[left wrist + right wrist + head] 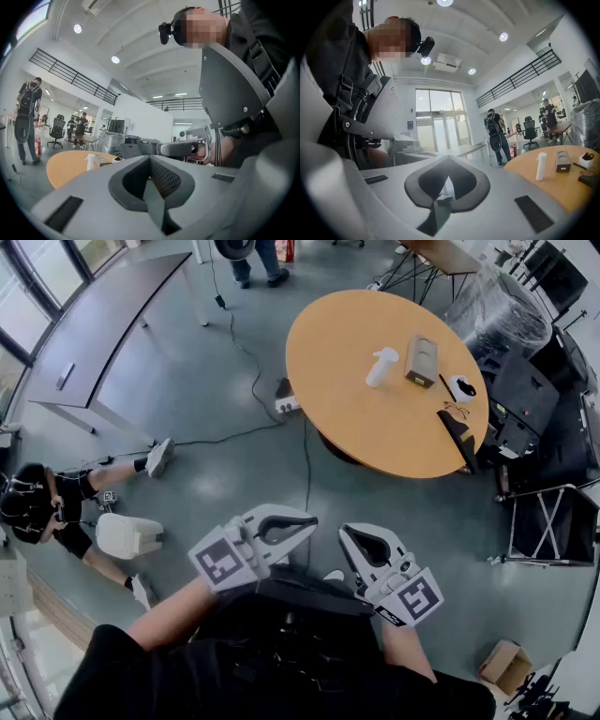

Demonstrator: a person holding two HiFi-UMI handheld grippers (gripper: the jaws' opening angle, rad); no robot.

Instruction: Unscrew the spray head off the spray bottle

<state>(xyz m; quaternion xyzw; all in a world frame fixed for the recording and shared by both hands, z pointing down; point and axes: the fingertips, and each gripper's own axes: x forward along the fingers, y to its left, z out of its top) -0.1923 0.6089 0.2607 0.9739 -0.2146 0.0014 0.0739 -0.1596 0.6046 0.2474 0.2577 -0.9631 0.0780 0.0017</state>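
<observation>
The white spray bottle [381, 367] stands upright, spray head on, on the round orange table [347, 399], far ahead of me. Both grippers hang close to my body, well short of the table and touching nothing. My left gripper [302, 521] is shut and empty, and so is my right gripper [352, 542]. In the left gripper view the bottle [90, 162] is small on the table [65, 168] beyond the shut left gripper [152, 180]. In the right gripper view the bottle [541, 166] stands at the right, past the shut right gripper [446, 183].
On the table near the bottle are a tan box [420, 360], a white-and-black object [462, 387] and glasses [457, 411]. Cables [253, 381] and a power strip [286, 401] lie on the floor. A person [56, 507] sits at the left. Black equipment [553, 521] stands at the right.
</observation>
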